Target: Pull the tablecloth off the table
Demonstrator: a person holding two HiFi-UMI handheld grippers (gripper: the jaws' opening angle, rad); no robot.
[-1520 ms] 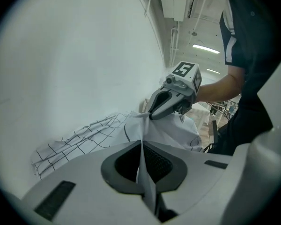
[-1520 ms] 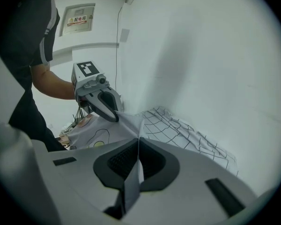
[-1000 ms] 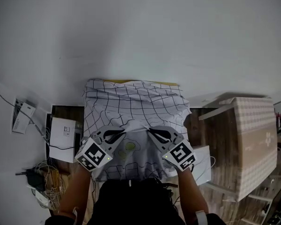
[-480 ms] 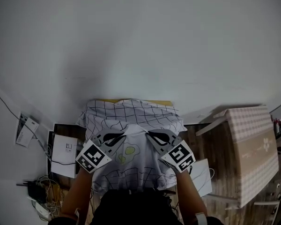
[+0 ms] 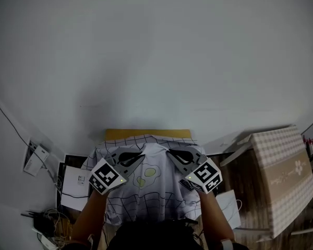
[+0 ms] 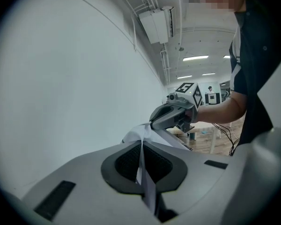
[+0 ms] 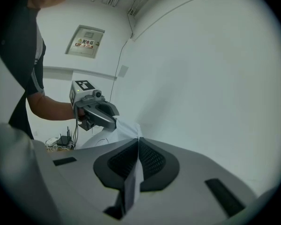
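A white tablecloth [image 5: 146, 194] with a black grid and a yellow egg print hangs bunched between both grippers, close to my body. Behind it a strip of the wooden table [image 5: 147, 134] top shows bare by the wall. My left gripper [image 5: 142, 157] is shut on a fold of the cloth; in the left gripper view its jaws [image 6: 141, 150] pinch a thin white edge of cloth [image 6: 146, 191]. My right gripper [image 5: 169, 154] is likewise shut on the cloth, and the pinched cloth [image 7: 132, 182] runs between the jaws [image 7: 138, 146]. The two grippers sit side by side, tips nearly meeting.
A checked cardboard box [image 5: 283, 176] stands on the floor at the right. On the left lie a white box [image 5: 73, 184], a power strip [image 5: 34, 156] and tangled cables [image 5: 44, 225]. A white wall [image 5: 156, 51] fills the upper view.
The cloth has slid toward me off the table, baring the wooden strip at the far edge. Both grippers kept their grip and stayed together as the head view tilted up the wall.
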